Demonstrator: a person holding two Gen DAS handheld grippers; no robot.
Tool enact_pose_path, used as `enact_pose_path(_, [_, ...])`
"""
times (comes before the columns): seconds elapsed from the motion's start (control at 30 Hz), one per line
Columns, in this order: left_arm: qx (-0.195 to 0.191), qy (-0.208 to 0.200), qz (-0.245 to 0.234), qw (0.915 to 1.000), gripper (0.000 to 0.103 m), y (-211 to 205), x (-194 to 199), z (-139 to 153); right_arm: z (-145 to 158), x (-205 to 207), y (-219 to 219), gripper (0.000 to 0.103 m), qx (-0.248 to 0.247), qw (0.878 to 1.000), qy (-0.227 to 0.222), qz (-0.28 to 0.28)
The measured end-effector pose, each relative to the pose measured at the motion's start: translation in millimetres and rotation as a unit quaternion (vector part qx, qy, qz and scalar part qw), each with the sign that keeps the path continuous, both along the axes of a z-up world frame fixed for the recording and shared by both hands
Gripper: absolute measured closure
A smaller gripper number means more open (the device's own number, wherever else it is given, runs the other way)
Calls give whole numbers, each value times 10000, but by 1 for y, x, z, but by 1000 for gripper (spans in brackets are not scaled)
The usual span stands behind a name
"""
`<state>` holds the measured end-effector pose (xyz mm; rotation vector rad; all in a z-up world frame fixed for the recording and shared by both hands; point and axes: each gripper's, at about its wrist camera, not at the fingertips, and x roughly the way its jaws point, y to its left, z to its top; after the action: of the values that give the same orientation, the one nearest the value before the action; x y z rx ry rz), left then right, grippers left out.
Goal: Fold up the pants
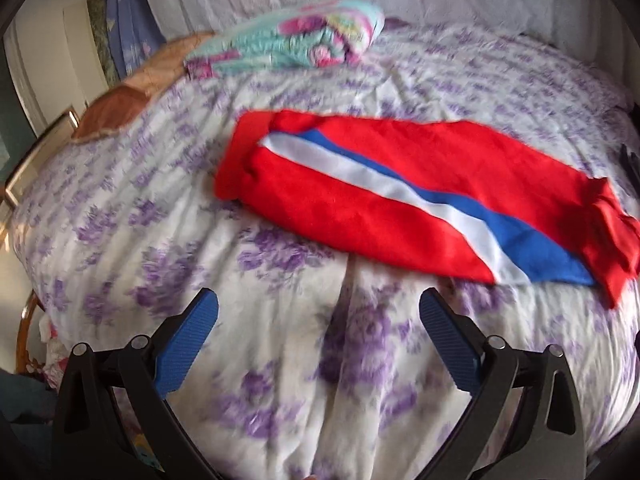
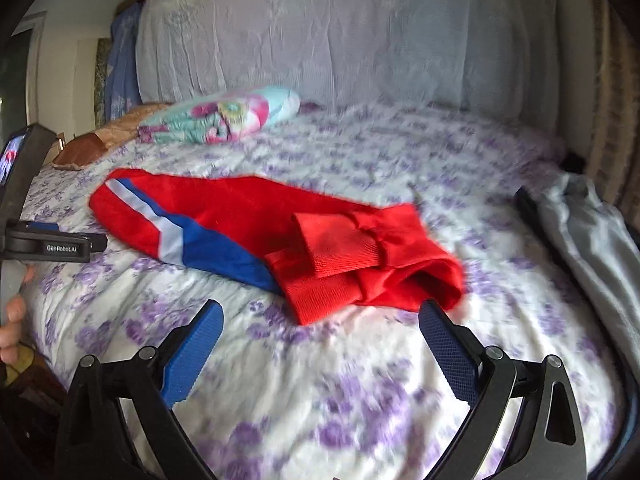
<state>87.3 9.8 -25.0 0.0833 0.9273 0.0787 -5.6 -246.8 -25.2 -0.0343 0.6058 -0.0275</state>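
Note:
Red pants with a white and blue side stripe lie folded lengthwise on the floral bedspread, the legs stacked. In the right wrist view the pants show their ribbed cuffs nearest the camera. My left gripper is open and empty, hovering over the bedspread just short of the pants' near edge. My right gripper is open and empty, its right finger close to the cuff end. The left gripper's body shows at the left edge of the right wrist view.
A folded teal and pink floral blanket and a brown cushion lie at the far left of the bed. A grey garment lies at the right edge. A pale sheet covers the headboard.

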Motion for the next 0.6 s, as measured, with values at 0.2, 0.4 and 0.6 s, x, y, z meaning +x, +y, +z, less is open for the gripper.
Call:
enact_pose_path(0.2, [-74, 434, 168, 9989, 12, -6, 44, -19, -29, 69, 6, 77, -161, 9945, 988, 308])
enact_pose_path(0.4, [-366, 398, 134, 9984, 59, 9, 56, 2, 30, 63, -93, 92, 778, 9964, 294, -163])
enact_pose_path(0.6, [-531, 327, 223, 9978, 34, 31, 52, 23, 11, 48, -210, 92, 1787, 9711, 551, -1485])
